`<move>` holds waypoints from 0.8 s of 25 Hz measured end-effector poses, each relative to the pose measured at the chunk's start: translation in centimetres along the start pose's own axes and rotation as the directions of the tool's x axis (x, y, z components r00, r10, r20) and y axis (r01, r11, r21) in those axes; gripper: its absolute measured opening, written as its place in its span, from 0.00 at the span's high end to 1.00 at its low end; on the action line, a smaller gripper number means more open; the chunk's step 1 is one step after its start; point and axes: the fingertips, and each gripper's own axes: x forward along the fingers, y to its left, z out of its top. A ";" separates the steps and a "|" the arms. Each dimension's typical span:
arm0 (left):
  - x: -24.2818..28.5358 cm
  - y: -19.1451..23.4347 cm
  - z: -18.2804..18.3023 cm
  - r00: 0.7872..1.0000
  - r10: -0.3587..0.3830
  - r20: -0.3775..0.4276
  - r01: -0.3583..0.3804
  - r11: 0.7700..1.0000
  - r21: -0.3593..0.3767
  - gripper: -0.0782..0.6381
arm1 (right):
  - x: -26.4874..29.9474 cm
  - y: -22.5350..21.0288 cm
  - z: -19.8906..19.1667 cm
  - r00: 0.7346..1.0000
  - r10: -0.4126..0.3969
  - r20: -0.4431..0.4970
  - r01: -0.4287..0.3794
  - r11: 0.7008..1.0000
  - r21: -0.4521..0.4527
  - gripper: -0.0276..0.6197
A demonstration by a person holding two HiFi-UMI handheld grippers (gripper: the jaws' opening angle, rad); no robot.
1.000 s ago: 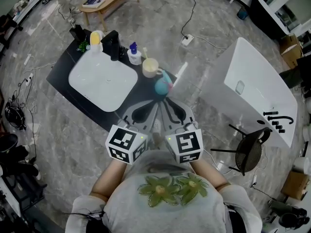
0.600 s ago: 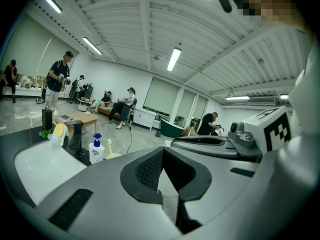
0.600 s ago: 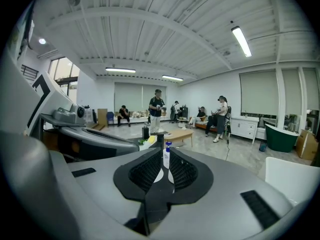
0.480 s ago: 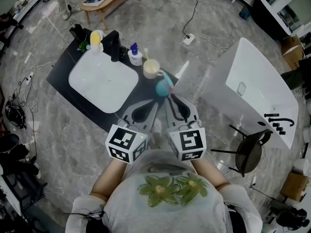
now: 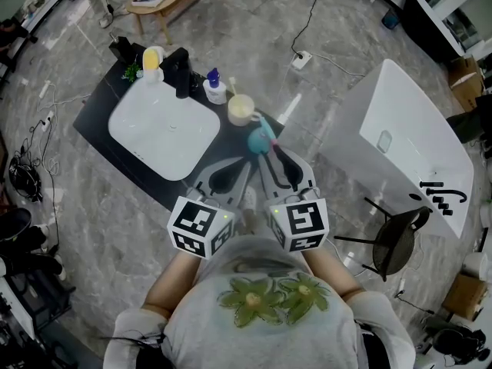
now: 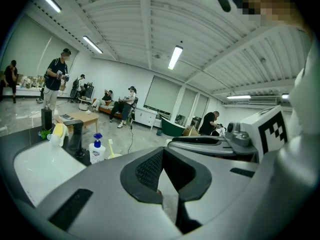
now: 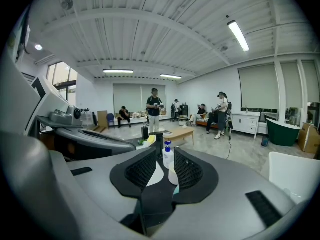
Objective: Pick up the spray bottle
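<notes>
Grey marble floor (image 5: 231, 44) fills the head view, with a black counter (image 5: 100, 118) at 10 o'clock carrying a white sink (image 5: 161, 129). Along the counter's far edge, left to right, stand a yellow-topped item (image 5: 152, 58), a black faucet (image 5: 178, 71), a white pump bottle (image 5: 214, 87) with a blue cap, and a cream mug (image 5: 240, 110). At the counter's right corner stands the teal spray bottle (image 5: 258, 139), upright, just beside the mug and at about 12 o'clock from the picture's middle.

Below it the two grippers point up the frame side by side. The left gripper (image 5: 247, 164) has its jaws drawn together at the tips, nothing between them; its own view shows only a small sliver of light behind the meeting pads. The right gripper (image 5: 270, 154) sits at 5 o'clock from the spray bottle, its tips just short of it. Its jaws are opening, and the pads press on nothing; through the narrow gap its view shows the pump bottle and the mug beyond.

Farther right, at 3 o'clock, lies a white bathtub (image 5: 415, 137), with a black stool (image 5: 393, 241) near its lower end.
</notes>
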 end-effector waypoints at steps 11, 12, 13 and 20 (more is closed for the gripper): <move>0.9 0.8 0.0 1.000 0.004 -0.020 -0.004 1.000 0.006 0.88 | 1.4 -1.2 -0.3 1.000 -0.020 -0.018 0.020 1.000 -0.007 0.78; 1.0 0.8 0.0 1.000 0.004 -0.022 -0.004 1.000 0.005 0.88 | 1.4 -1.3 -0.4 1.000 -0.017 -0.023 0.017 1.000 -0.005 0.78; 1.1 0.9 0.0 1.000 0.005 -0.023 -0.005 1.000 0.005 0.88 | 1.5 -1.3 -0.5 0.999 -0.016 -0.027 0.016 1.000 -0.003 0.78; 1.7 1.4 0.1 0.999 0.008 -0.032 -0.008 1.000 0.000 0.88 | 2.4 -2.3 -1.0 0.998 -0.030 -0.047 0.030 1.000 -0.001 0.77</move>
